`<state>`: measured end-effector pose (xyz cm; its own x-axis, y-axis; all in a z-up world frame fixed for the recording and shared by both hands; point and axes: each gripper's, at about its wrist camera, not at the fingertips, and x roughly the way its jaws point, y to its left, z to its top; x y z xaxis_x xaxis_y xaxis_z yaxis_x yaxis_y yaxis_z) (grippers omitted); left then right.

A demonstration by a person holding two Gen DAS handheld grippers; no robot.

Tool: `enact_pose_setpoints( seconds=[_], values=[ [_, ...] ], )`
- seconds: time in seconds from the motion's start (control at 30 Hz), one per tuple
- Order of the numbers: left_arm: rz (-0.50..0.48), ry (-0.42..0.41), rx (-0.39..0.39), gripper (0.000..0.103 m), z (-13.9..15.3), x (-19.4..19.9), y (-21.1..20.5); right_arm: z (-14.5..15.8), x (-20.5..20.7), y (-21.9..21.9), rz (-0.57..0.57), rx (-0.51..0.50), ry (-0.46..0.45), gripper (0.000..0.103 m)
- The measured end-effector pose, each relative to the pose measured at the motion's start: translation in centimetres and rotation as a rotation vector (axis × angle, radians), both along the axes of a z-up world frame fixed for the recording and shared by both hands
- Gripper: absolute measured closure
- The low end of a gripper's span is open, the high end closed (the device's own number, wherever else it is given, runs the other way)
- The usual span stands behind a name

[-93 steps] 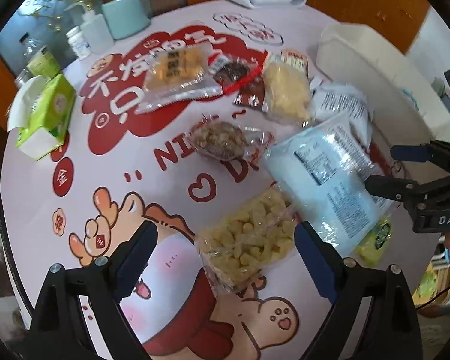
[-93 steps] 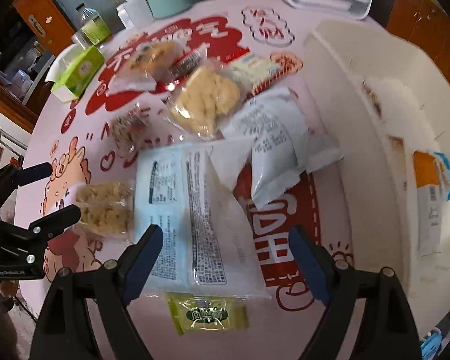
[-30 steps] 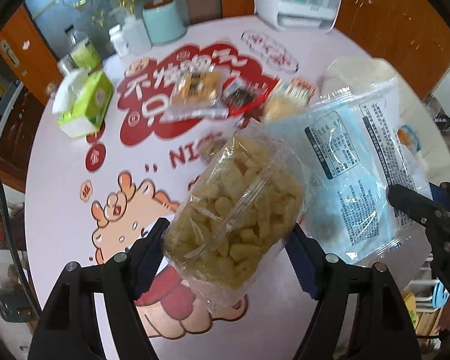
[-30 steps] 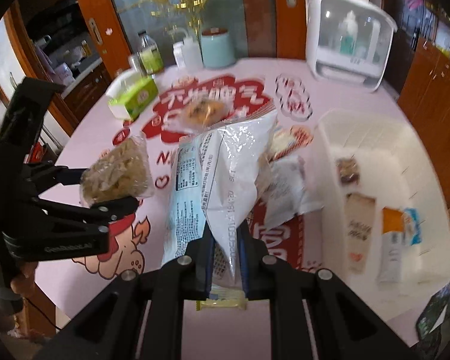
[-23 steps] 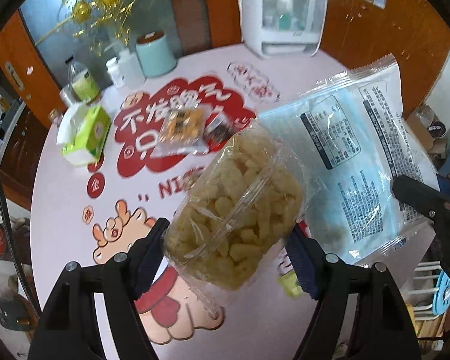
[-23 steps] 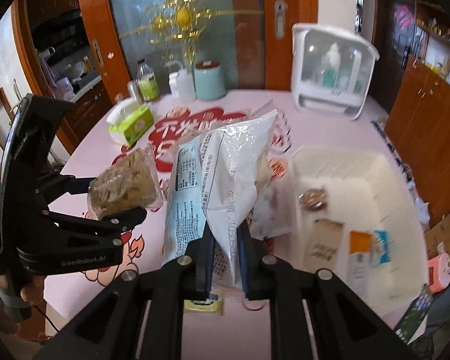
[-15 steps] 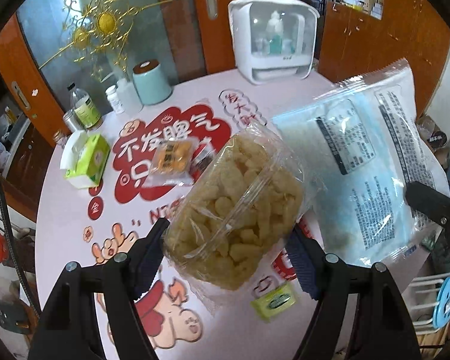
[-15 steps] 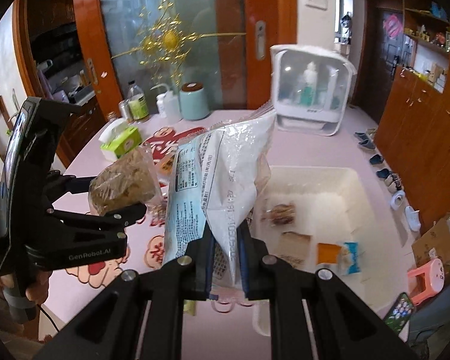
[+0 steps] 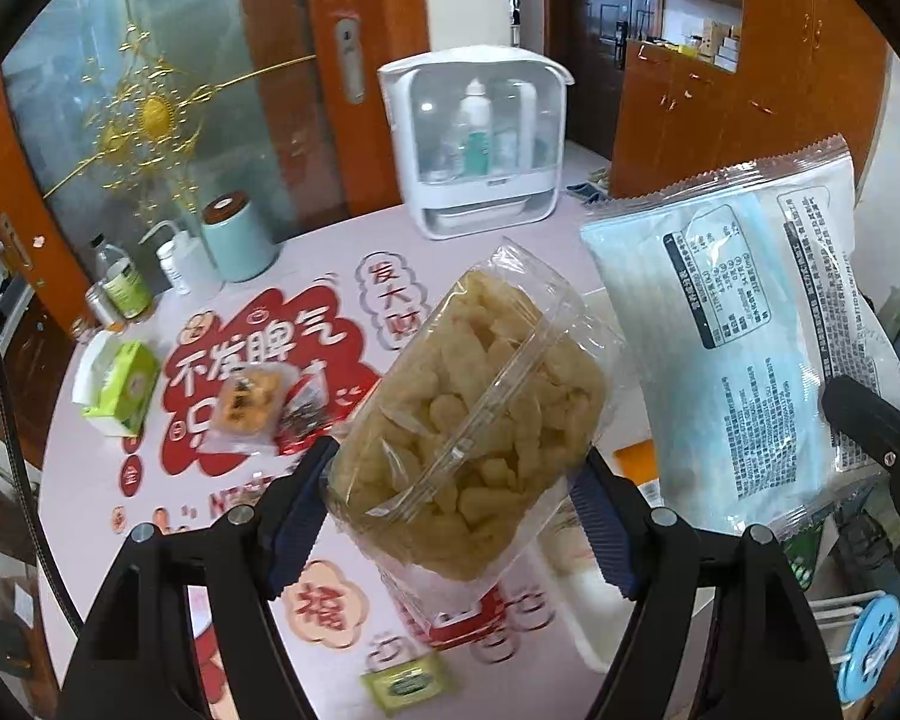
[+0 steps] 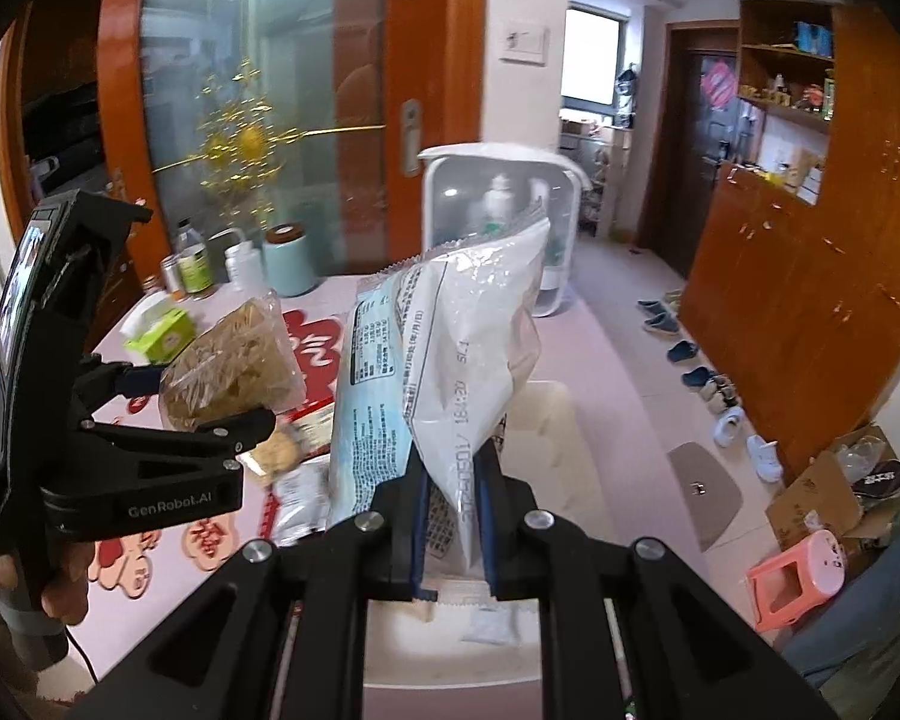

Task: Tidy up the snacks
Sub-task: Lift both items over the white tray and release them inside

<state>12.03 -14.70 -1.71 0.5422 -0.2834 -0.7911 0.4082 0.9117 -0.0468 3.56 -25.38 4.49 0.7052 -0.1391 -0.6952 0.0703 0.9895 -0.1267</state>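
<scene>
My left gripper (image 9: 456,483) is shut on a clear bag of yellow puffed snacks (image 9: 468,420), held up over the pink table (image 9: 90,498). The right wrist view shows that gripper (image 10: 174,420) and its bag (image 10: 228,360) at the left. My right gripper (image 10: 453,516) is shut on the lower edge of a large pale blue and white bag (image 10: 444,360), which stands upright above the white bin (image 10: 555,450). The left wrist view has this blue bag (image 9: 750,348) at the right, over the bin's near corner (image 9: 588,612).
A green tissue box (image 9: 123,396), a teal canister (image 9: 237,237), bottles and a white organiser box (image 9: 477,138) stand at the table's far side. Two snack packets (image 9: 249,402) and a small green sachet (image 9: 405,681) lie on the table. A pink stool (image 10: 801,576) and shoes are on the floor.
Both grippers have risen with their bags and travelled toward the white bin. The table and the loose snacks have dropped away below. Neither grip has changed.
</scene>
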Motion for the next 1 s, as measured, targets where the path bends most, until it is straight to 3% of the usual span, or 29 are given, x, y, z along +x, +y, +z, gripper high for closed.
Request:
enact_pose_setpoints(
  seconds=[0.23,0.53,1.0],
  values=[
    [0.001,0.003,-0.027,0.029,-0.3,0.9,-4.6,0.0,0.4,-3.5,-0.053,-0.037,-0.030,0.089],
    [0.017,0.083,-0.064,0.029,-2.8,2.9,-7.6,-0.9,1.0,-5.9,-0.108,-0.080,-0.045,0.089],
    [0.018,0.097,-0.048,0.028,-4.3,2.8,-8.8,-5.3,2.2,-6.7,-0.130,-0.084,0.075,0.089]
  ],
)
